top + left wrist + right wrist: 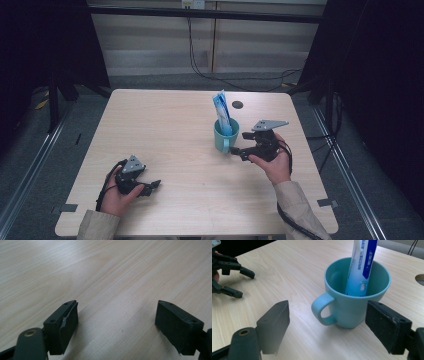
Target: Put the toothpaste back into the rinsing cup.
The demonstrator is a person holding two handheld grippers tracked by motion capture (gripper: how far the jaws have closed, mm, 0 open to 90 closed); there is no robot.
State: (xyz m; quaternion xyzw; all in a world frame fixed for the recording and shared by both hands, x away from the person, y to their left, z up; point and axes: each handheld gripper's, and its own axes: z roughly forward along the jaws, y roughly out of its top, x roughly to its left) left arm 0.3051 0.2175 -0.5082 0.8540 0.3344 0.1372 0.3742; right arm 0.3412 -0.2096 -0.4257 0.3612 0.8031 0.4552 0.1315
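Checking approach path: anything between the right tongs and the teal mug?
Nothing visible. The right tongs stand open just short of the teal mug, handle facing them, bare table between. The blue packet stands inside the mug.

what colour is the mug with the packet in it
Teal mug, clearest in the right gripper view.

Dim room with dark edges; soft overhead light leaves a pale sheen on the light wooden counter (105, 272), nearest black jaws blurred.
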